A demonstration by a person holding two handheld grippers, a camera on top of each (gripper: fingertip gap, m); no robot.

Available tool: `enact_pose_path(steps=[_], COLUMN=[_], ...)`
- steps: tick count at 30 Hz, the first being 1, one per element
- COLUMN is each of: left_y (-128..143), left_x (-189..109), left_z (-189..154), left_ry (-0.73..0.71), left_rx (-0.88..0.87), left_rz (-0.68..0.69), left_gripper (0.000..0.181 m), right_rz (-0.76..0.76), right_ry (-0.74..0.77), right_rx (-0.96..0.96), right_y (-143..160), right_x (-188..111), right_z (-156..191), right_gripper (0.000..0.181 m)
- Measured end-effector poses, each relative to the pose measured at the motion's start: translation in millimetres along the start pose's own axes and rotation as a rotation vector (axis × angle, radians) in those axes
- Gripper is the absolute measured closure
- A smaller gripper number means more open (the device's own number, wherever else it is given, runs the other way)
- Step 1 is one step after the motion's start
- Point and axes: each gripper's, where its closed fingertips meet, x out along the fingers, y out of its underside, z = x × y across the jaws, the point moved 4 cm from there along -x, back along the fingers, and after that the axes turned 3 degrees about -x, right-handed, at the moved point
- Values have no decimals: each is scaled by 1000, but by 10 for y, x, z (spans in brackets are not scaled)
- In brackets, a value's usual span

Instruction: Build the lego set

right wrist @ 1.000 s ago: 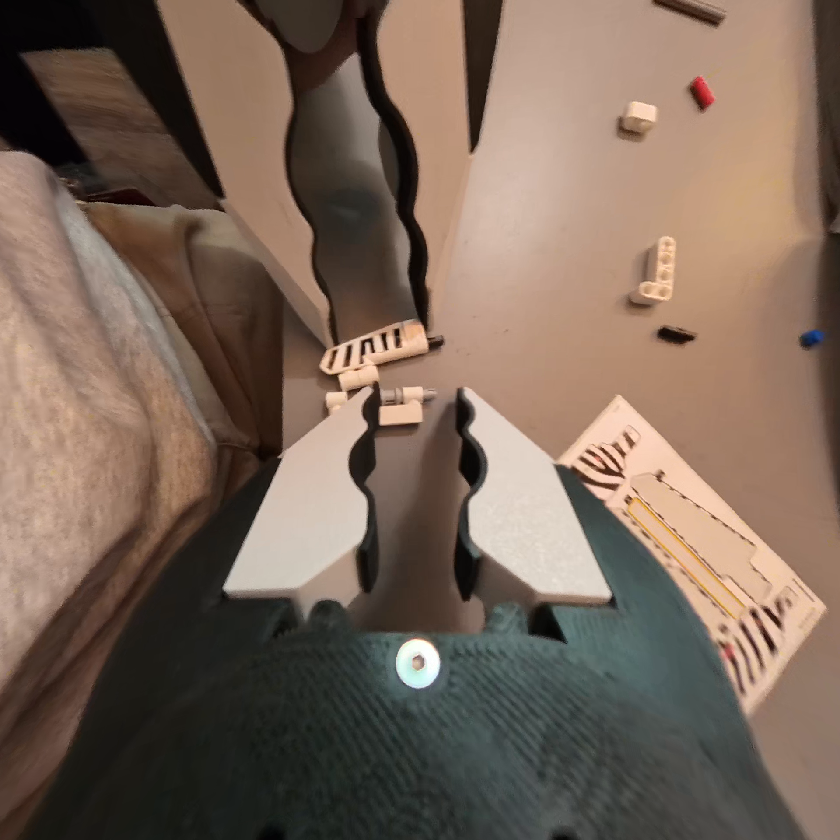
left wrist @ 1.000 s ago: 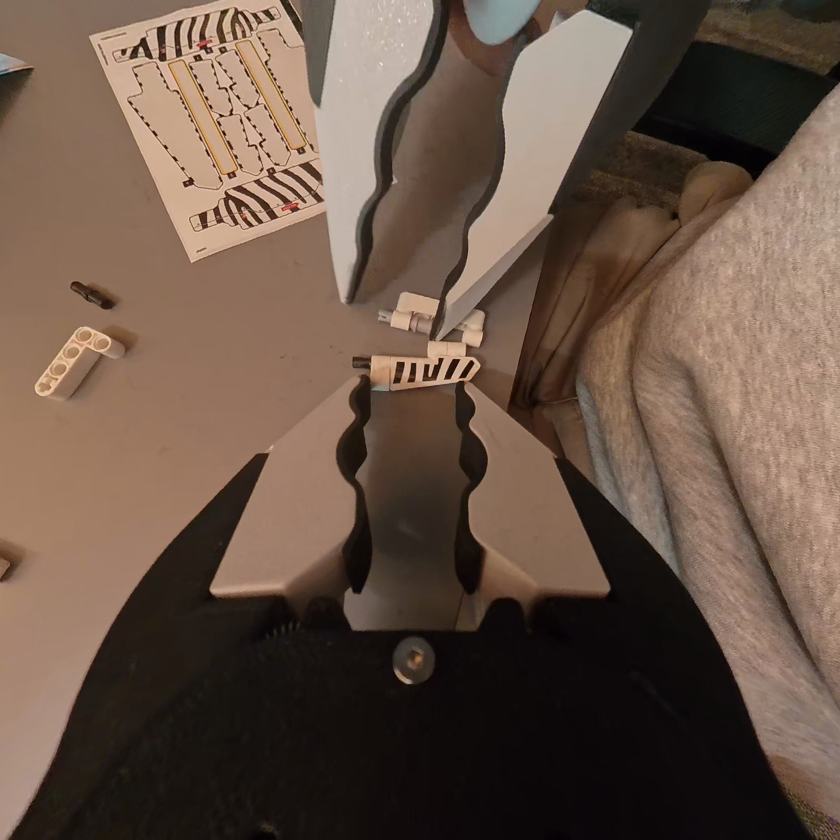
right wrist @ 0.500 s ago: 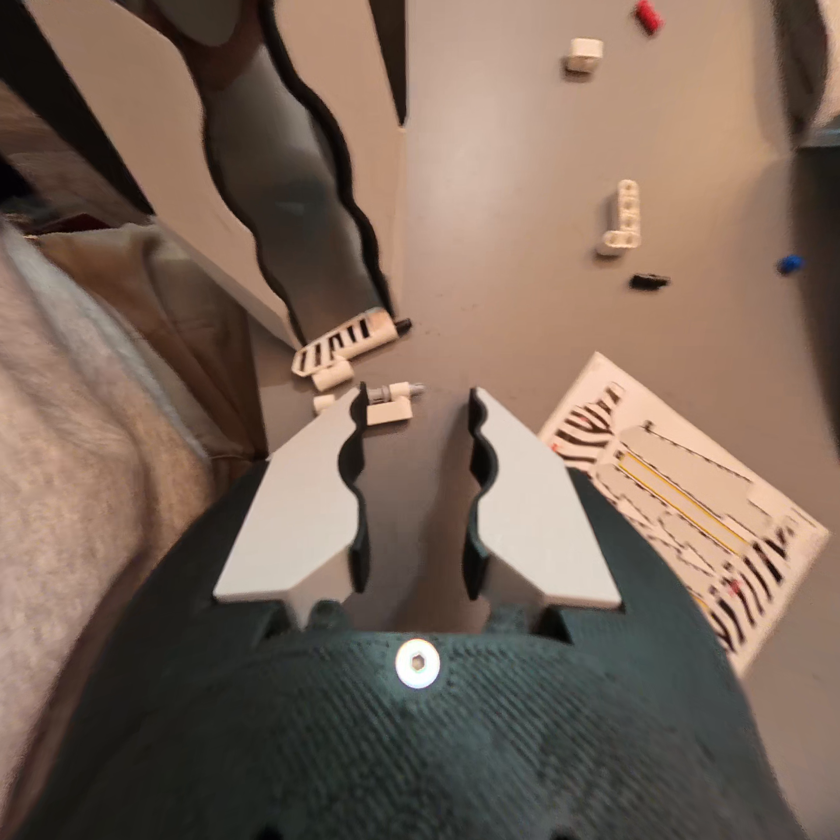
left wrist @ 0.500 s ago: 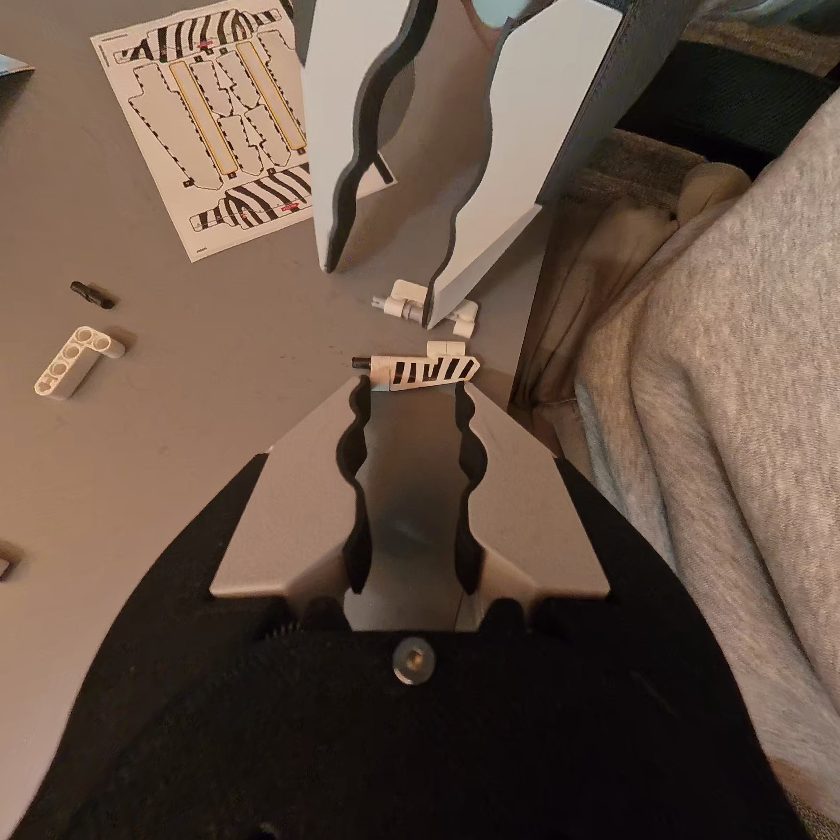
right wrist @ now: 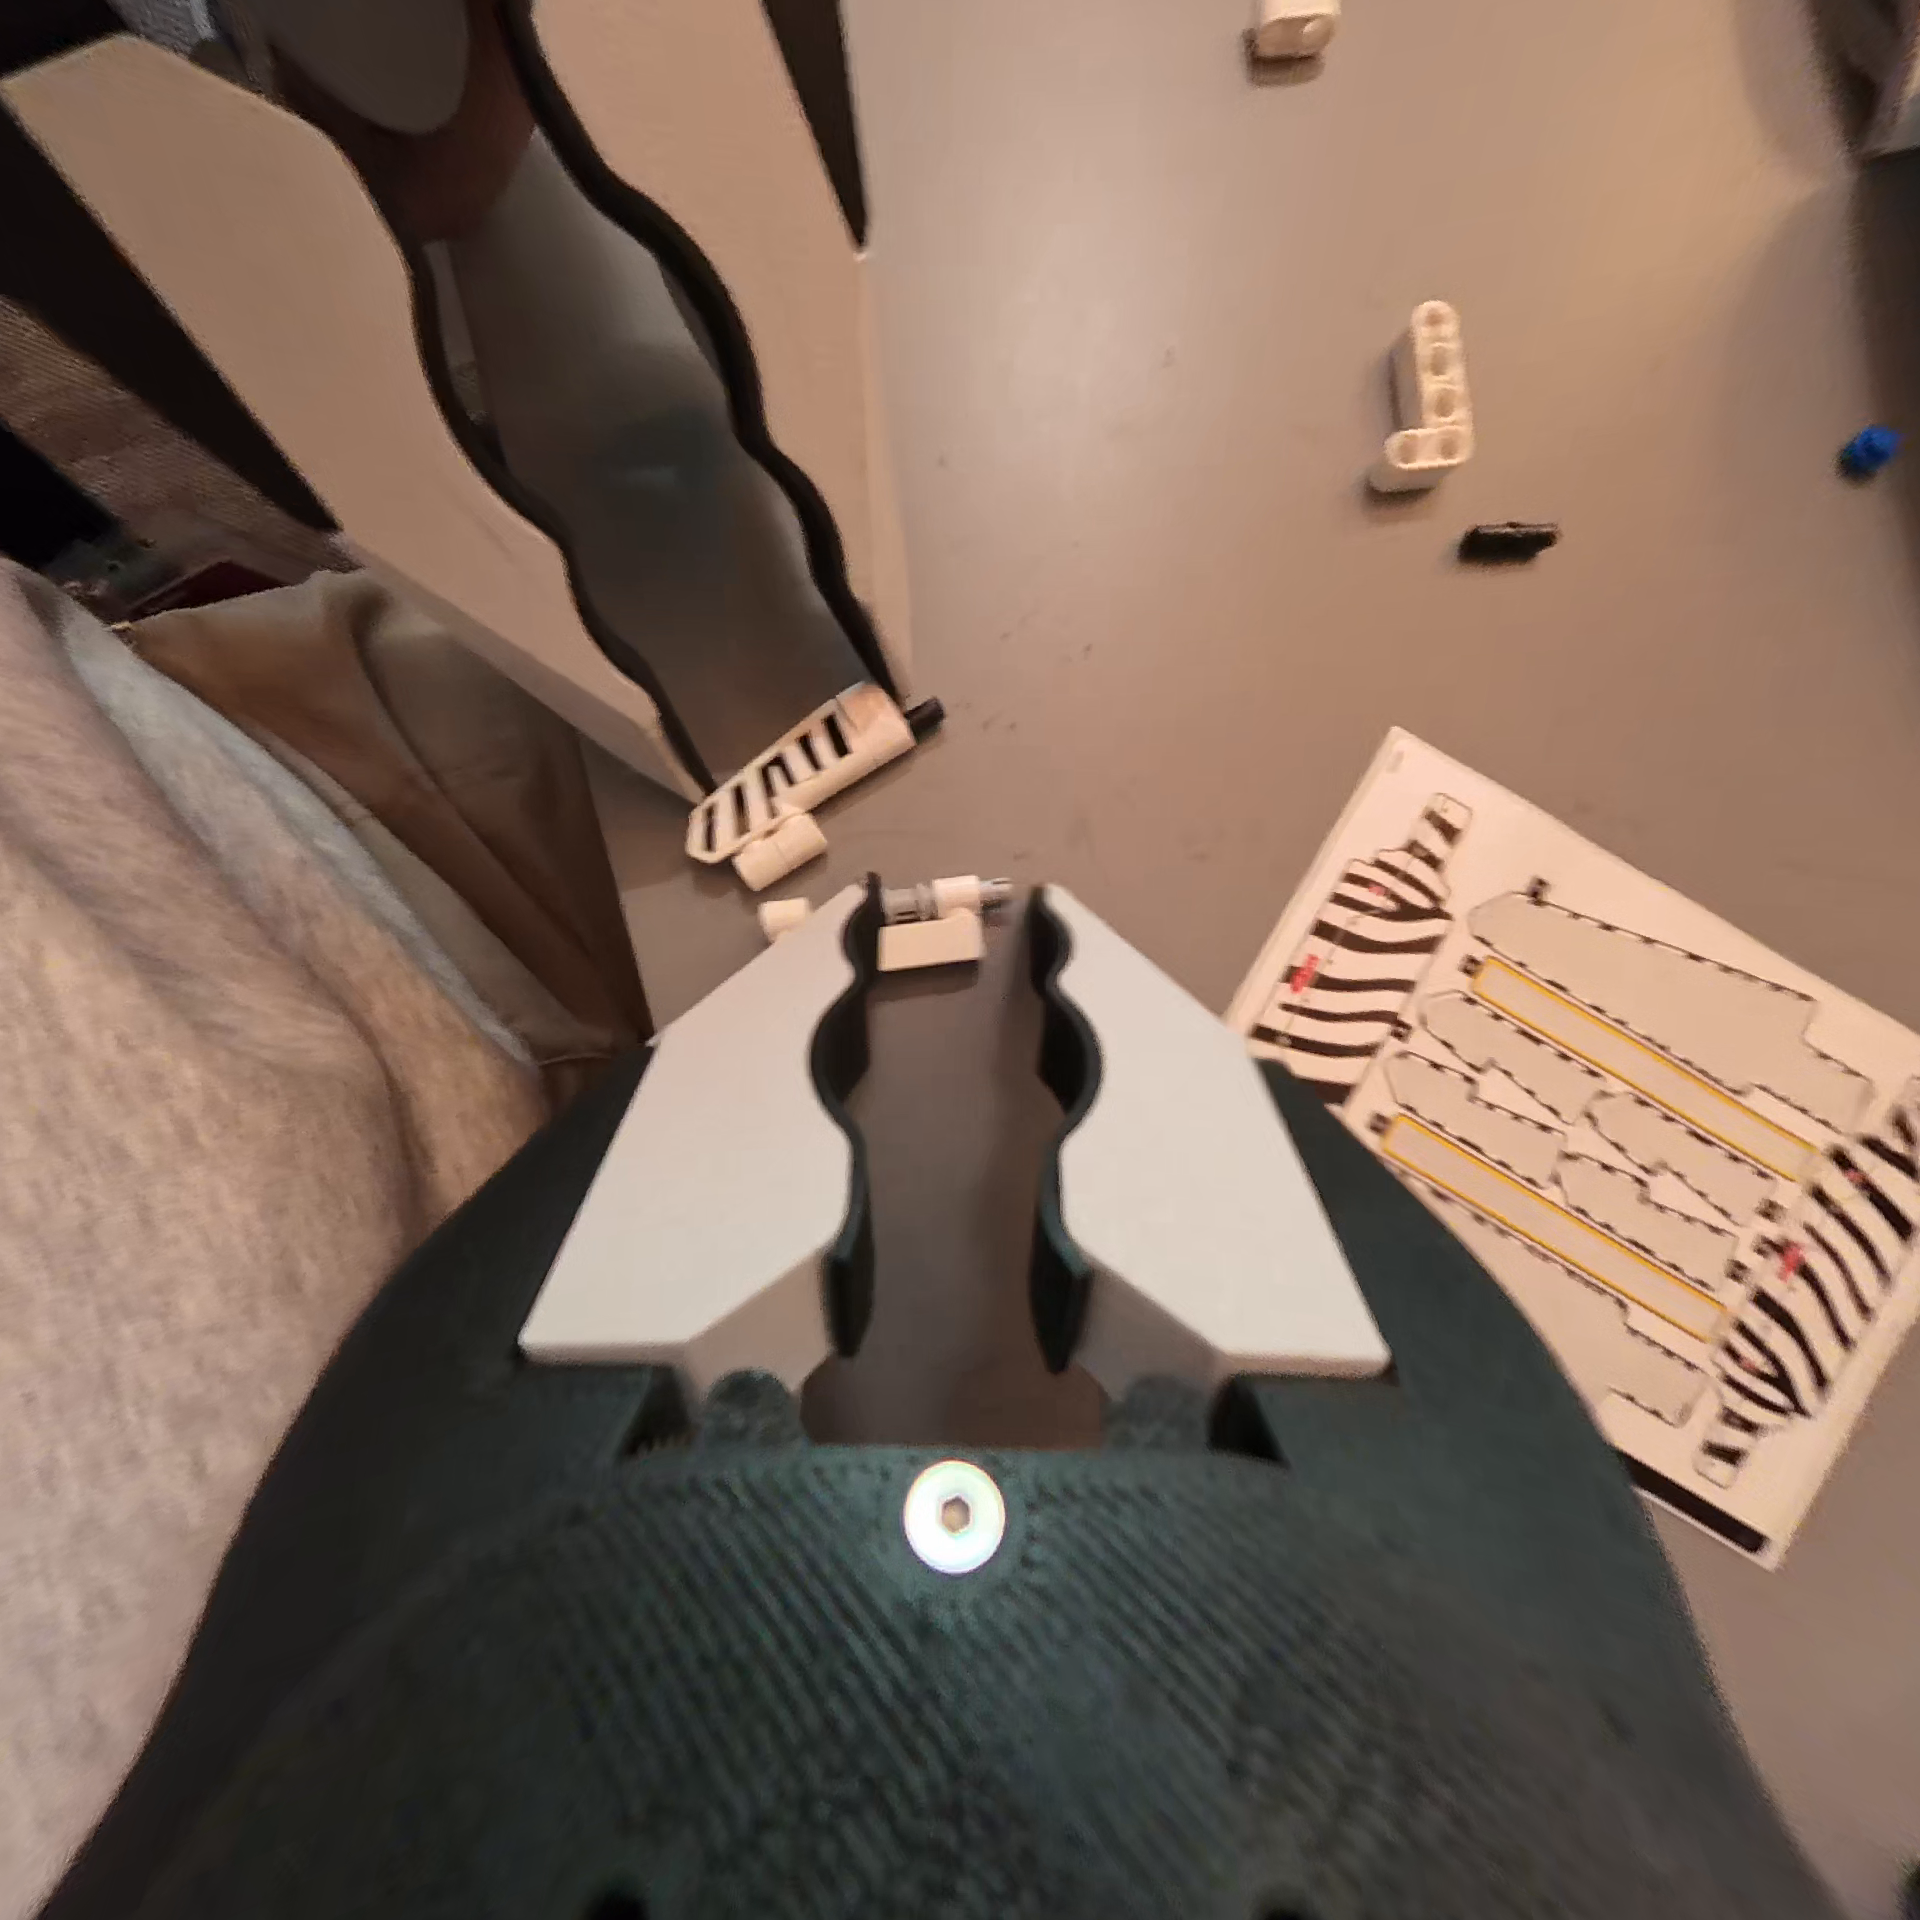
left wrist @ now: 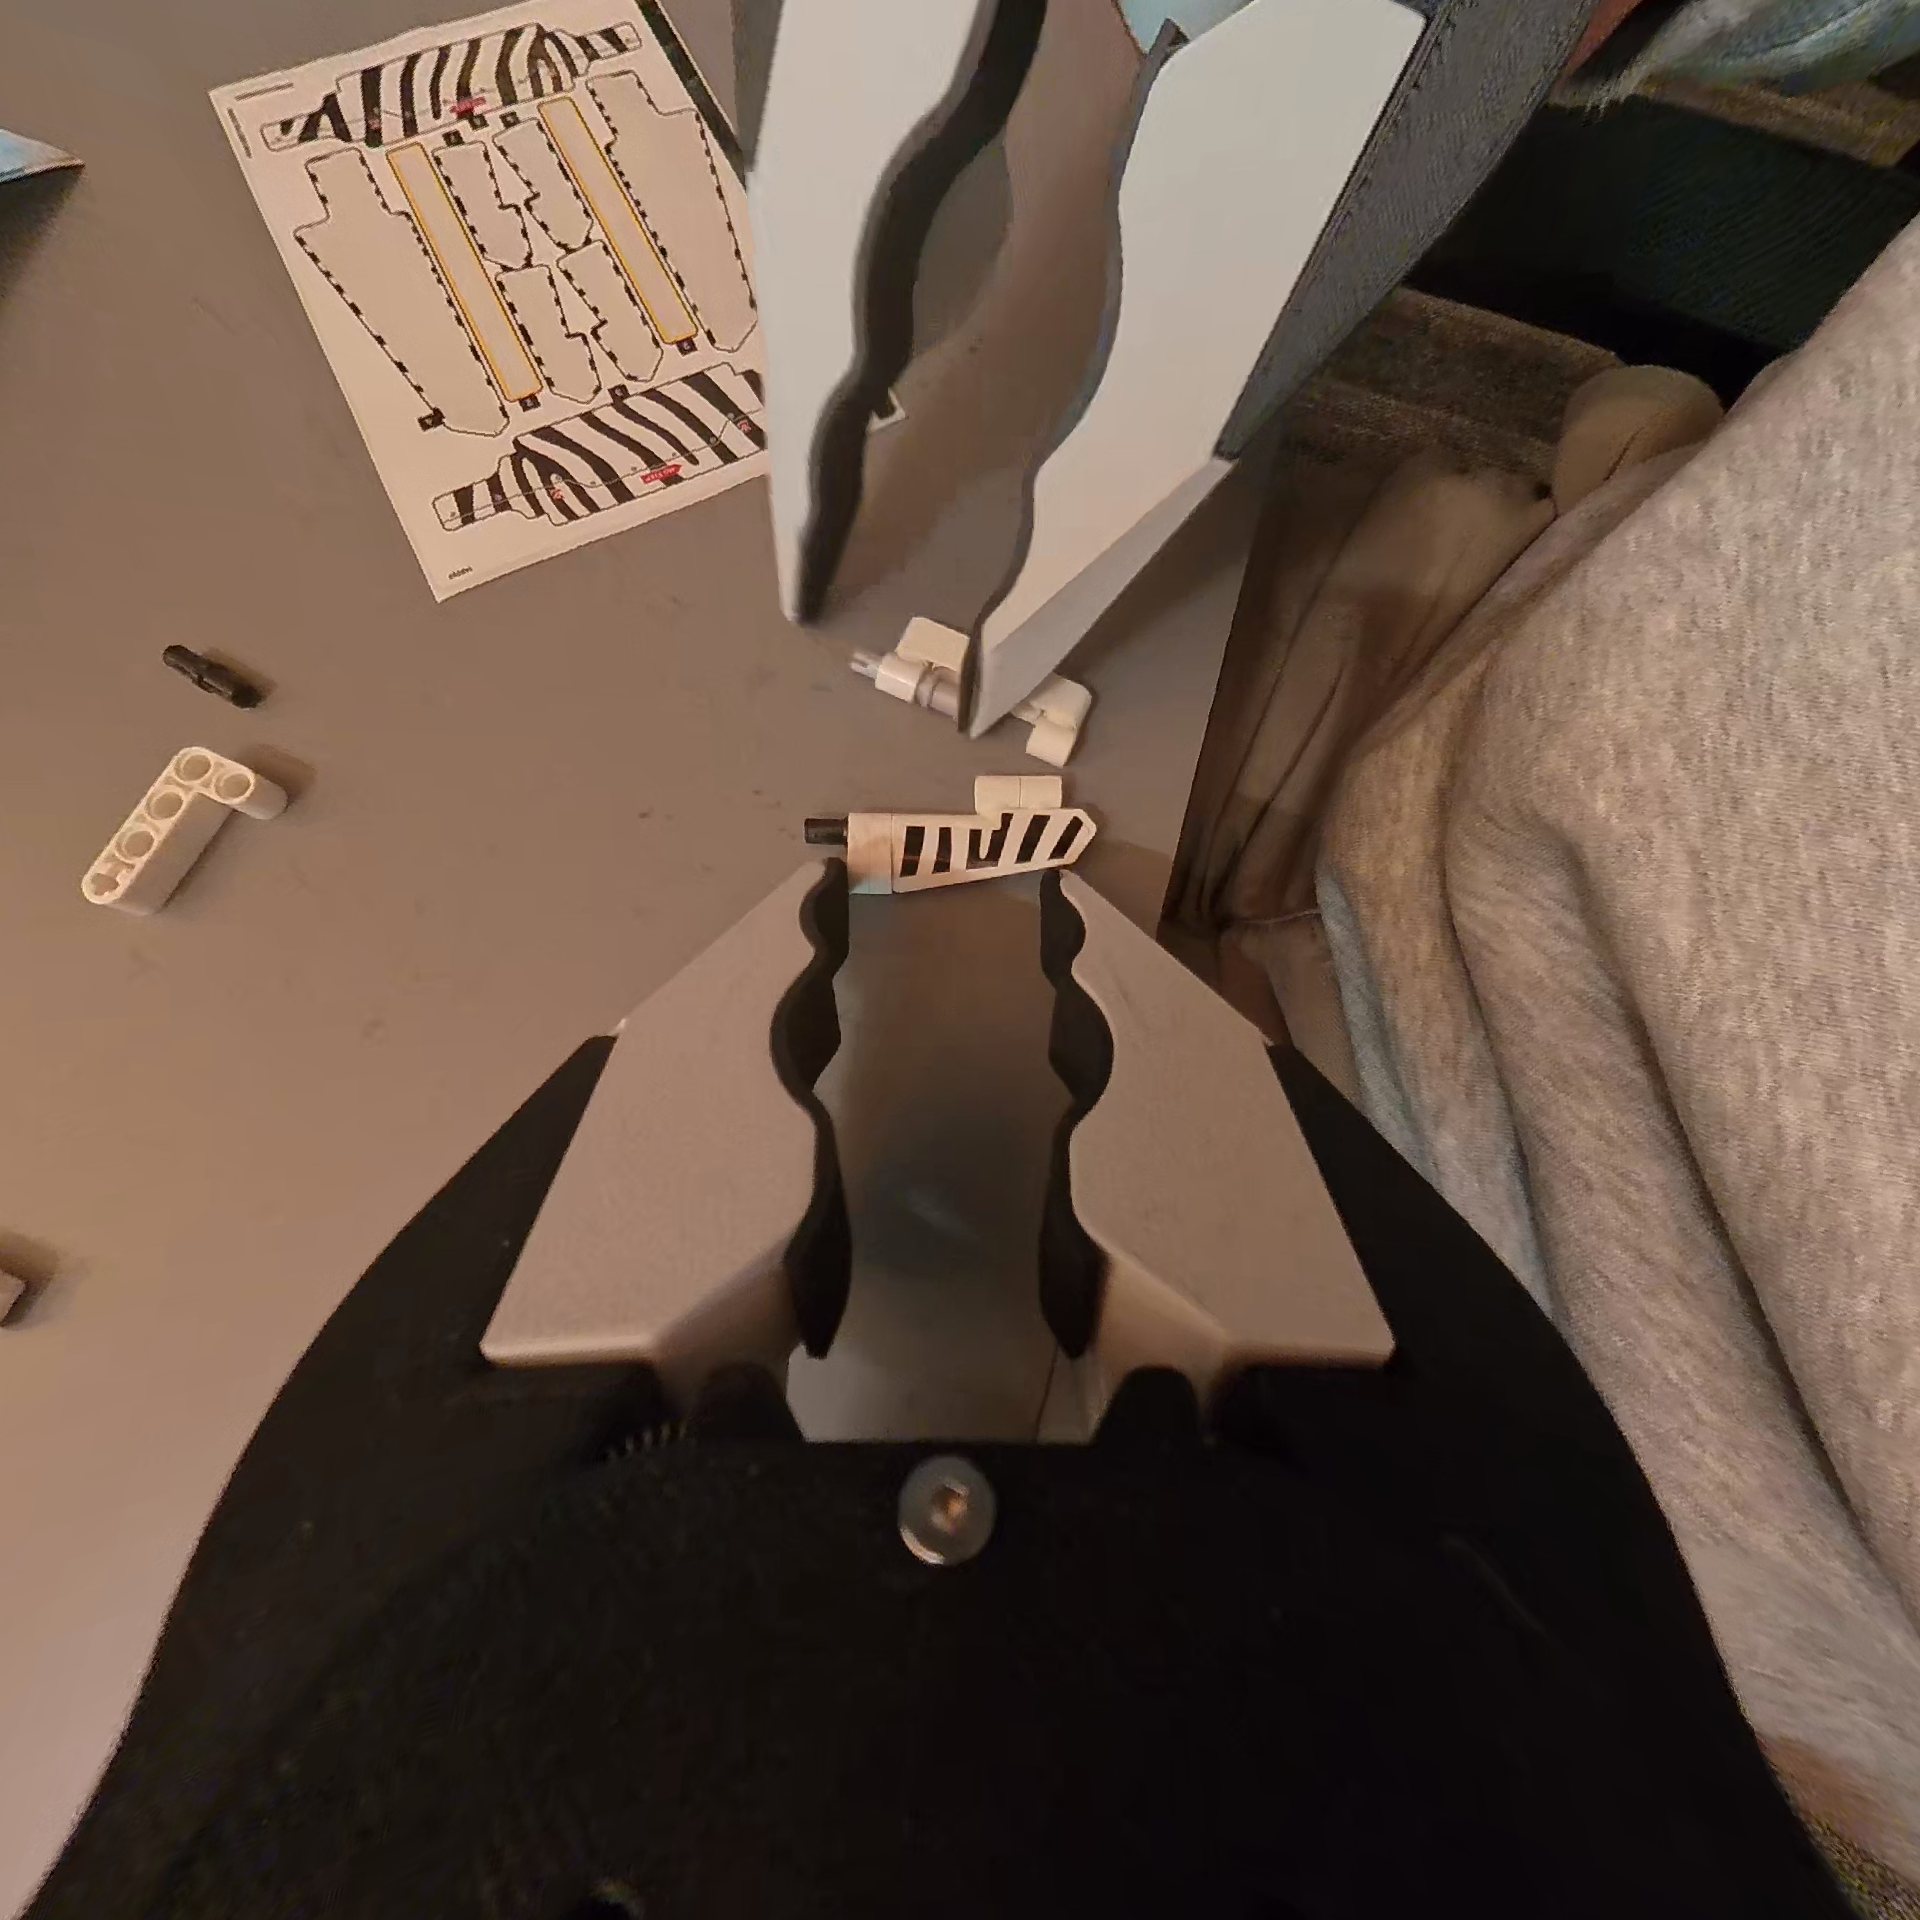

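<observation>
1. A grey table [left wrist: 436, 1018] holds scattered white building-brick parts, seen from two hand-held grippers that face each other near the table's edge.
2. The left gripper [left wrist: 943, 883] has its fingers spread wide and holds nothing. Its fingertips sit just before a zebra-striped piece [left wrist: 971, 844].
3. The zebra-striped piece lies flat, with its long axis crosswise to the left gripper's fingers. A short black pin [left wrist: 826, 829] sticks out of its left end, and its slanted tip points right, toward the table edge.
4. The right gripper [right wrist: 951, 902] is also spread wide and empty. A small white connector piece [right wrist: 930, 925] lies at its fingertips, closer to its left finger, with its axle running crosswise.
5. In the left wrist view, a white L-shaped beam [left wrist: 171, 829] and a loose black pin [left wrist: 211, 675] lie well apart to the left.
6. A sticker sheet [left wrist: 499, 281] with zebra stripes lies flat farther back.
7. Grey fabric [left wrist: 1662, 935] fills the right side, beyond the table edge.
</observation>
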Motion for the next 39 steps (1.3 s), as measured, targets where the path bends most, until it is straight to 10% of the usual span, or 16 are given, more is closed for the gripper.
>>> enact_pose_path(steps=[3, 39], left_y=[2, -215], left_x=[-2, 273], left_z=[-2, -257], left_ry=[-1, -167], left_rx=[0, -176], left_rz=[0, -39], left_gripper=[144, 162], right_rz=[1, -100], right_ry=[56, -17], right_rx=[-15, 248], right_y=[21, 100], right_x=[-26, -69], right_z=[-54, -50], right_gripper=[133, 142])
